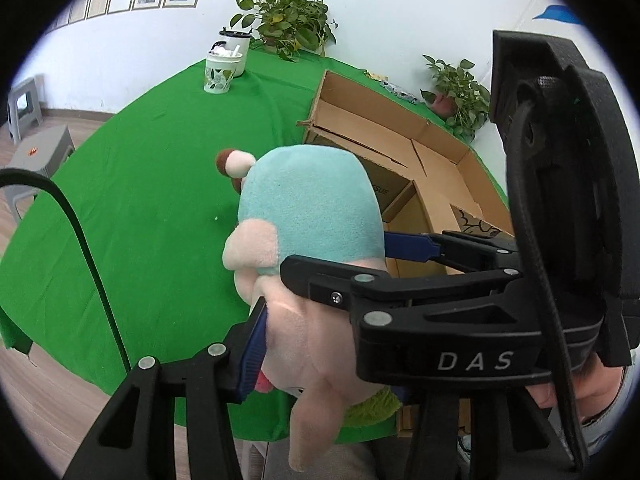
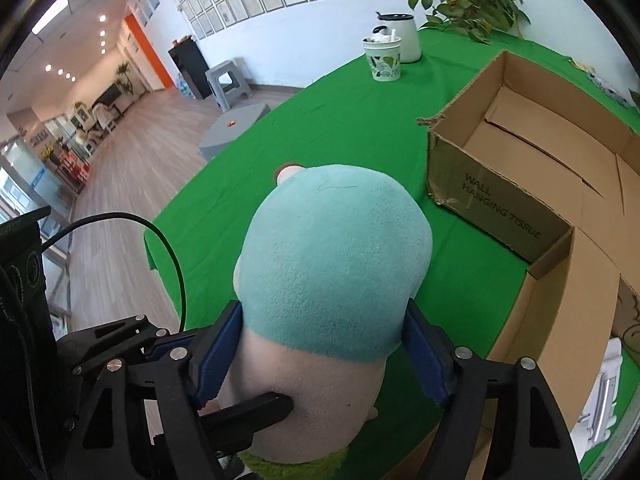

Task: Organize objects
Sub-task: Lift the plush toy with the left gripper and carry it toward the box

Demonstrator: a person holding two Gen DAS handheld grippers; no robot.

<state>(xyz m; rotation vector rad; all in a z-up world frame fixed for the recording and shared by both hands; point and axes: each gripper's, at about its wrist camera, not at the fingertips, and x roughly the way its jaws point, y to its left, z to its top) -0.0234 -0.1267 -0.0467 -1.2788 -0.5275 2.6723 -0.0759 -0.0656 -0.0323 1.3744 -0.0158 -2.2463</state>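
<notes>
Teal plush toy [image 2: 336,256], one cardboard box [image 2: 560,184]

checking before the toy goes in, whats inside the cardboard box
The cardboard box shows only bare bottom flaps inside. Its near right part is cut off by the frame edge, so that part can't be checked.

Both fisheye views are bright and evenly lit, with soft, faint shadows. Ceiling lights [image 2: 60,70] glare down the corridor. Straight lines bow strongly toward the dark round edges, and close objects look slightly soft.
</notes>
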